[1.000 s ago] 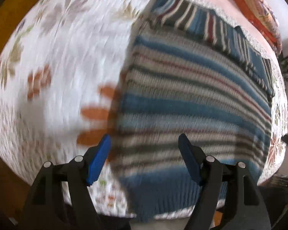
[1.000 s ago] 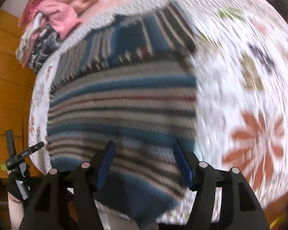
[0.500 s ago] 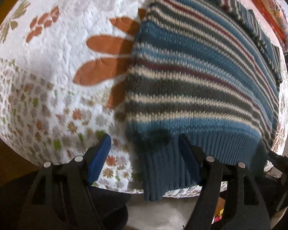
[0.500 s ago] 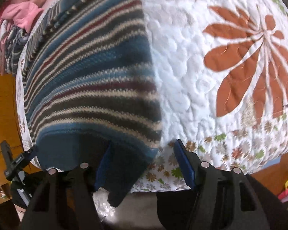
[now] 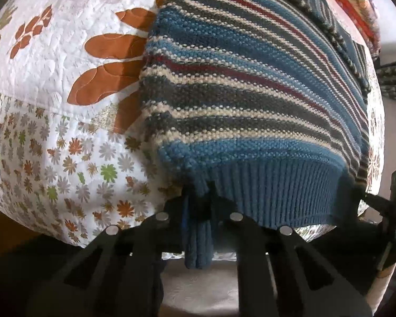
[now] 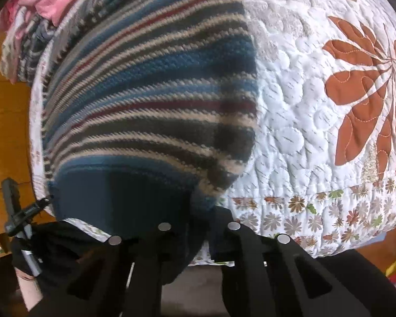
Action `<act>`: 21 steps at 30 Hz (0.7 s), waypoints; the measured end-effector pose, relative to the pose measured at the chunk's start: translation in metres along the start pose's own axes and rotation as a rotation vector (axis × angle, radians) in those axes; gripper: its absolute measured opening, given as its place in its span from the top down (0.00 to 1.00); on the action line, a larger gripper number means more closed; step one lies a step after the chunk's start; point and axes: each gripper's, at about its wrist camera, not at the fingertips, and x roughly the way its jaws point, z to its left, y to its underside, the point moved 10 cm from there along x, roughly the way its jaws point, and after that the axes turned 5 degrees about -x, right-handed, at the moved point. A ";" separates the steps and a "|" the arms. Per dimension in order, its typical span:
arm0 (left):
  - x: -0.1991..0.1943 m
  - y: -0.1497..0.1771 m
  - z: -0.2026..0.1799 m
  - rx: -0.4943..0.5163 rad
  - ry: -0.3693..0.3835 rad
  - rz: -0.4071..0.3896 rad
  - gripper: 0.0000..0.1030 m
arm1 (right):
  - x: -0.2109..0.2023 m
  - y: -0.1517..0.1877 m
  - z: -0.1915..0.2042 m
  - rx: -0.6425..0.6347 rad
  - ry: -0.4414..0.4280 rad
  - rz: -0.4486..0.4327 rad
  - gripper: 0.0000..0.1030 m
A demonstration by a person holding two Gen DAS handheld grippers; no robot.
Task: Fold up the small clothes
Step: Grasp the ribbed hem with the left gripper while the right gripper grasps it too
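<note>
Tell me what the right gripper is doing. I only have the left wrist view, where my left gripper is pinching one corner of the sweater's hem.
Observer: The right gripper is shut on the other hem corner of the sweater, at the near edge of the quilt.
Operator: Is anything lying past the sweater in that view?
Observer: Yes. A pile of pink clothes lies beyond the sweater's far end, toward the upper left of the right wrist view.
</note>
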 end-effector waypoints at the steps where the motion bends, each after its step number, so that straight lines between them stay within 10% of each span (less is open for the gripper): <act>1: -0.004 -0.001 -0.004 -0.006 0.037 -0.010 0.91 | -0.004 -0.001 0.002 0.003 -0.026 -0.013 0.90; 9: -0.057 -0.035 -0.016 -0.027 0.263 -0.131 0.92 | -0.052 -0.024 0.019 0.018 -0.244 -0.126 0.90; 21: -0.081 -0.135 -0.036 -0.027 0.228 -0.194 0.92 | -0.082 -0.115 0.031 0.052 -0.234 -0.149 0.91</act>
